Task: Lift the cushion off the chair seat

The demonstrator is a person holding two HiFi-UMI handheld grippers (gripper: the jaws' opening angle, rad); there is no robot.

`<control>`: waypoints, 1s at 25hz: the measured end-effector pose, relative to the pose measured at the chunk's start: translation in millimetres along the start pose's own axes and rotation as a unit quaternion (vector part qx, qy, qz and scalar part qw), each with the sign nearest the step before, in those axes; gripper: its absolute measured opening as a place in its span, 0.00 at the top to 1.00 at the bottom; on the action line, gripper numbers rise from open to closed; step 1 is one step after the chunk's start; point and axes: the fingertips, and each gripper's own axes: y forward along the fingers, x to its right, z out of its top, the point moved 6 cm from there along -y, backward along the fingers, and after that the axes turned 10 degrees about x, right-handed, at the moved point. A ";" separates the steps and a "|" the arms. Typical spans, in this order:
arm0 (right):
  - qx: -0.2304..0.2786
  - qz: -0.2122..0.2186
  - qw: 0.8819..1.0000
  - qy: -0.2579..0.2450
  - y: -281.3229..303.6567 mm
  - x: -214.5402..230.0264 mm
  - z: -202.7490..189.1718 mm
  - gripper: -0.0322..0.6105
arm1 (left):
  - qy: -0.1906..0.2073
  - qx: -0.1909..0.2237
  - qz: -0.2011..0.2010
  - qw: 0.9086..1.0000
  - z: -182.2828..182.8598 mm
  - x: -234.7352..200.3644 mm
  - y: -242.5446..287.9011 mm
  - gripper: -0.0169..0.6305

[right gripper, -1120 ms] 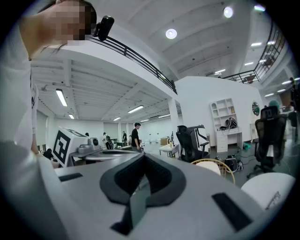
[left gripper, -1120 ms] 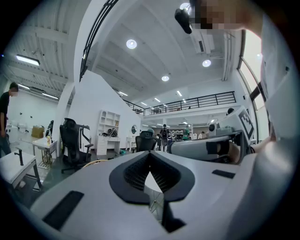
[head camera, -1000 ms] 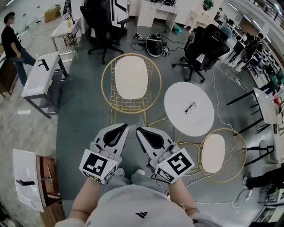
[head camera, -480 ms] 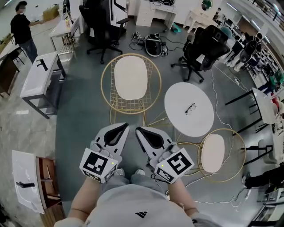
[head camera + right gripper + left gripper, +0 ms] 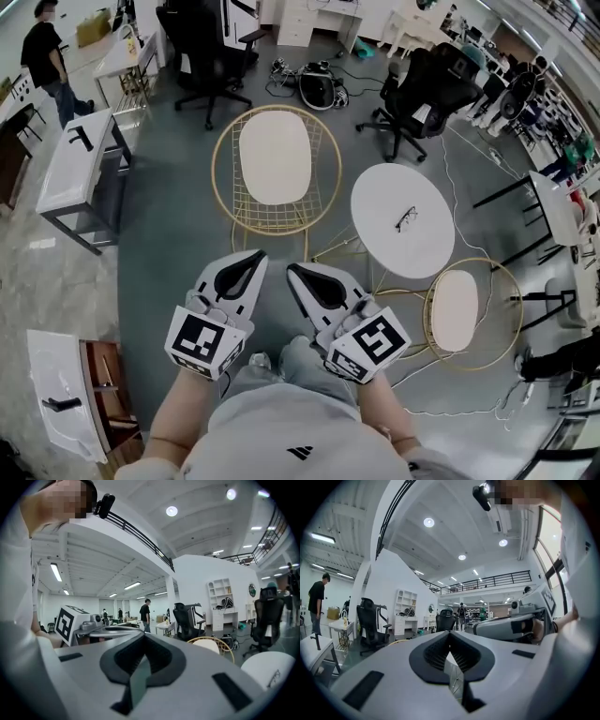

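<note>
Head view shows no part of the task done: the cushion (image 5: 275,159) lies flat on the chair (image 5: 228,201) ahead, well apart from both grippers. The left gripper (image 5: 251,258) and right gripper (image 5: 294,272) are held side by side at the waist, pointing roughly level toward the chair. Each has its jaws pressed together on nothing, so reach, grip and lift all remain.

Ahead of the right gripper (image 5: 144,634), its own body hides the lower part of the cushion (image 5: 206,646) and chair (image 5: 225,645).
</note>
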 end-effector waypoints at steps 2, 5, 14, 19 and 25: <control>0.000 -0.004 1.000 0.002 2.5 5.8 -0.9 0.94 | -0.001 -0.003 -0.005 1.000 -4.3 -2.5 6.0 0.96; 0.005 -0.011 1.000 -0.001 8.9 18.6 -0.4 0.94 | -0.001 -0.006 -0.010 1.000 -8.7 -9.1 19.1 0.96; 0.003 -0.003 1.000 -0.001 45.8 90.1 4.0 0.94 | -0.001 -0.008 0.008 1.000 -14.1 -45.1 84.7 0.96; -0.003 0.008 1.000 0.006 63.0 136.2 9.4 0.94 | -0.001 -0.012 0.022 1.000 -17.3 -60.3 126.6 0.96; -0.007 0.028 0.999 0.015 75.3 185.8 14.4 0.94 | -0.005 -0.015 0.044 0.999 -19.1 -69.2 172.3 0.96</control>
